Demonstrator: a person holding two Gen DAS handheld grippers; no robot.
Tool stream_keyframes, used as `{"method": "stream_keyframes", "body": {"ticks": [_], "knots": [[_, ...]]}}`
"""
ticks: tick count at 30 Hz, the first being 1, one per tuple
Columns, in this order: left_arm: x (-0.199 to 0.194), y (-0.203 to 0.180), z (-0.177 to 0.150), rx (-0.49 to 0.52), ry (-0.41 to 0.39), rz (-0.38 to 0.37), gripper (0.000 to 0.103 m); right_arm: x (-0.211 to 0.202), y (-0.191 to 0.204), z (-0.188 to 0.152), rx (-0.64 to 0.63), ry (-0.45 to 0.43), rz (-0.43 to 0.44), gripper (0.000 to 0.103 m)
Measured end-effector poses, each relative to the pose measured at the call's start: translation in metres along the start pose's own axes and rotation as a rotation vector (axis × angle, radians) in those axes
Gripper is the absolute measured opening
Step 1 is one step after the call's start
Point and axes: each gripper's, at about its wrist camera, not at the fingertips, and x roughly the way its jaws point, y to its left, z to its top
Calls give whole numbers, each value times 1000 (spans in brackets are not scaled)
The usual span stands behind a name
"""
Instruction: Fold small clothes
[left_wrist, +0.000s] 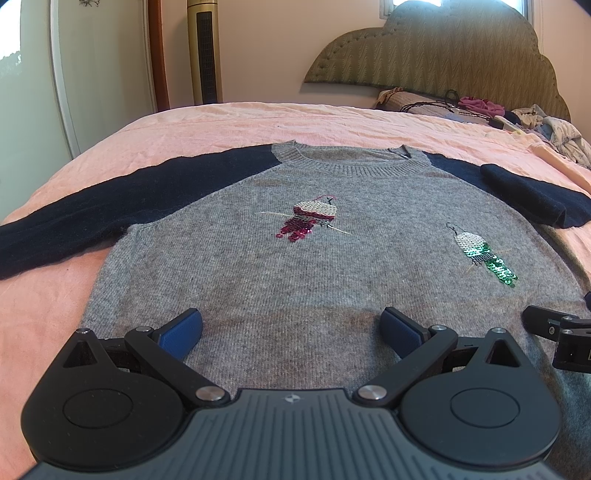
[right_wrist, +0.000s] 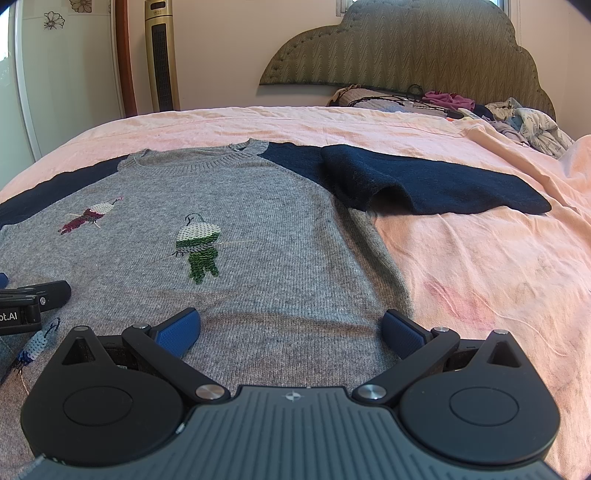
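Observation:
A small grey knit sweater (left_wrist: 295, 266) with navy sleeves and sequin birds lies flat, front up, on the pink bed; it also shows in the right wrist view (right_wrist: 266, 236). Its left sleeve (left_wrist: 92, 218) stretches out straight. Its right sleeve (right_wrist: 424, 181) is folded back on itself. My left gripper (left_wrist: 291, 328) is open and empty, just above the sweater's lower middle. My right gripper (right_wrist: 291, 328) is open and empty, above the sweater's lower right part, its right finger (right_wrist: 402, 332) near the side edge.
The pink bedsheet (right_wrist: 480, 258) spreads wide to the right. A heap of clothes and cords (right_wrist: 461, 107) lies by the padded headboard (right_wrist: 406, 48). A tower fan (right_wrist: 160, 55) stands by the wall behind the bed.

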Motion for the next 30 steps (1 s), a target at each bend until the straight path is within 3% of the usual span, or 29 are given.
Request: {"method": "stream_keyframes", "body": {"ticks": [22,26,27,30], "knots": [[0,0,0,0,0,0,103,-1,-1,1,-1,2,0,103],[0,0,0,0,0,0,103,-4,-7,11,-23,29,45,103],[0,0,0,0,0,0,103,-7,-12,16,-13,6,62,103],[0,0,0,0,0,0,103,-35,-46,34,55,-179,48,103]]}}
